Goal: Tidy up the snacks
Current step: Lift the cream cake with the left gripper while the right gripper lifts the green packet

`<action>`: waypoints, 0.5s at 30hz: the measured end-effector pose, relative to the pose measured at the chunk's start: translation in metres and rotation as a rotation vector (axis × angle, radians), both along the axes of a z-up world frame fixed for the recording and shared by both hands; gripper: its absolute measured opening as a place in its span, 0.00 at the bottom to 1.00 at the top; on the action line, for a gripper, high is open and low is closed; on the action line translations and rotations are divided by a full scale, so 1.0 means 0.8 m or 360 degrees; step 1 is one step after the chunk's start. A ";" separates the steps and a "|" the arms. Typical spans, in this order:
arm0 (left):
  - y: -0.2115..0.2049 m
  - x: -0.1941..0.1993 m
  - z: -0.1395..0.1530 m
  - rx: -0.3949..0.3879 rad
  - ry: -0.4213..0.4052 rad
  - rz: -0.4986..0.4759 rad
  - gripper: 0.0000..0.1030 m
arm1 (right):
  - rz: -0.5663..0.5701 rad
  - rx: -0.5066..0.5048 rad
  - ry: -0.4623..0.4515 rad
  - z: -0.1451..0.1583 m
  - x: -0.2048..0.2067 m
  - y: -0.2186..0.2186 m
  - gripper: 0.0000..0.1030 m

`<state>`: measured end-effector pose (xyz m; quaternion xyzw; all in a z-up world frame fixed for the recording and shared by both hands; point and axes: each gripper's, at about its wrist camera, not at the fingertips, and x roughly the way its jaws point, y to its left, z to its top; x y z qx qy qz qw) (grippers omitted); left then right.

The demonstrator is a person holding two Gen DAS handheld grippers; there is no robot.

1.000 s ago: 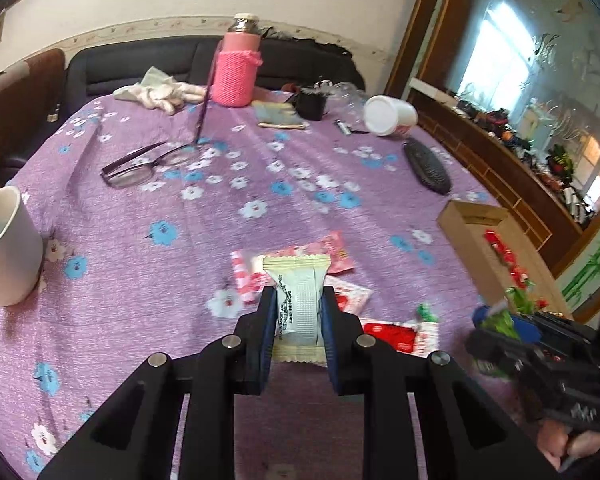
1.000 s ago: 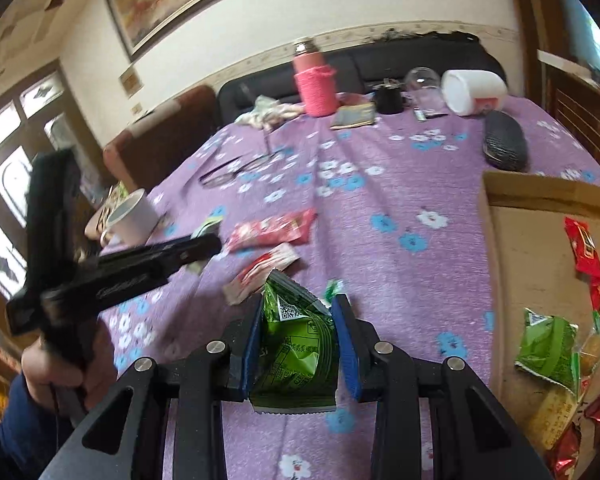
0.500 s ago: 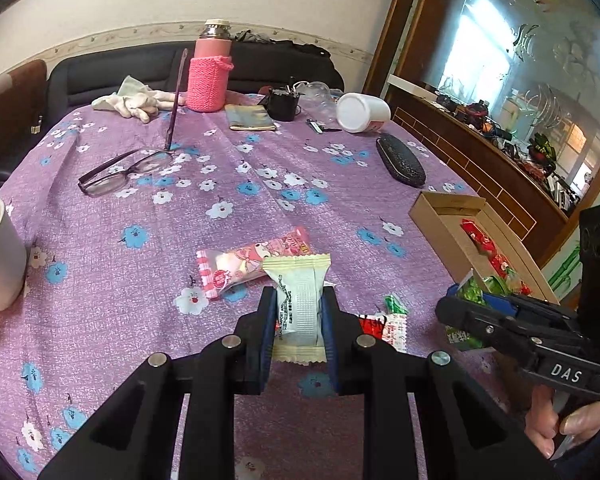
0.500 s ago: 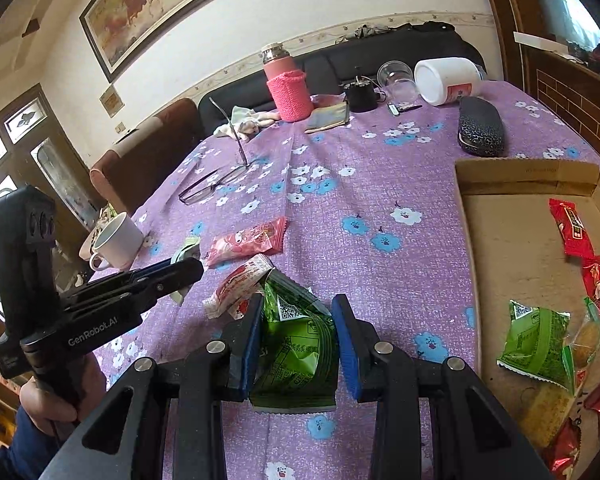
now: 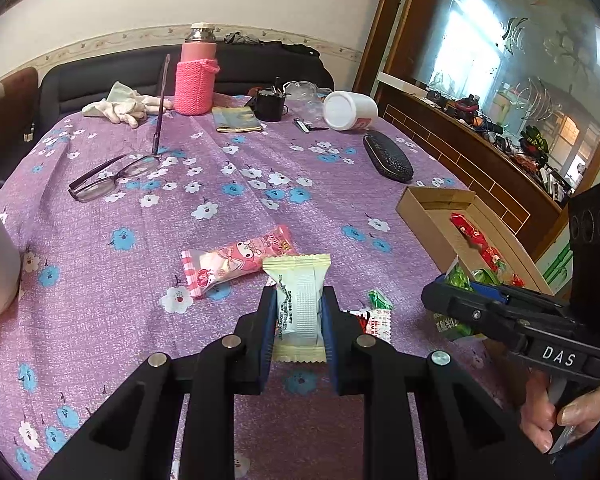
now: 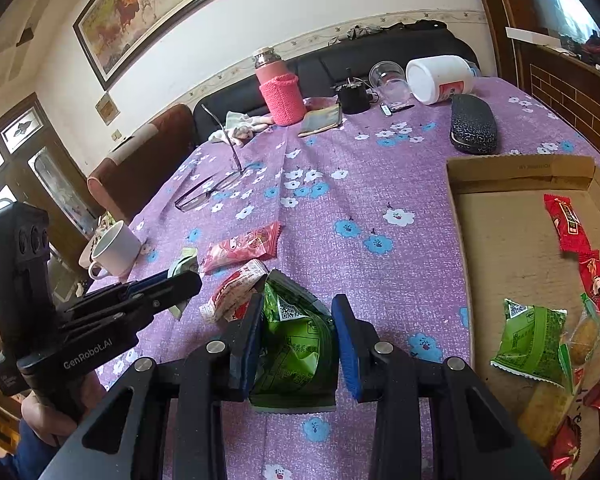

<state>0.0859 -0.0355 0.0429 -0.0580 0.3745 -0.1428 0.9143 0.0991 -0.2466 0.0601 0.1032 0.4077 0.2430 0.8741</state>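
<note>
Left wrist view: the left gripper (image 5: 298,322) is closed tightly on a pale wrapped snack (image 5: 299,300), held above the purple tablecloth (image 5: 100,280). The right gripper (image 6: 296,344) is clamped on a green packet (image 6: 294,354), left of the cardboard box (image 6: 500,240). Both wrappers look slippery and could be dropped outside the box; the grippers are near and might collide.

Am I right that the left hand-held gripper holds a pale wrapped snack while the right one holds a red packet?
Not quite. The left hand-held gripper does hold the pale wrapped snack, but the right hand-held gripper holds a green packet, not a red one, as the right wrist view shows.
</note>
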 end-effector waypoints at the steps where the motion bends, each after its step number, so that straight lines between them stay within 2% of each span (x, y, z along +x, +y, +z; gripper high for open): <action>1: -0.001 0.000 0.000 0.0001 0.0000 -0.0003 0.20 | 0.0000 0.0003 0.0000 0.000 -0.001 -0.001 0.36; 15: -0.012 -0.003 -0.004 0.0039 0.0002 -0.0038 0.20 | -0.0005 0.0014 0.0004 0.003 -0.001 -0.002 0.36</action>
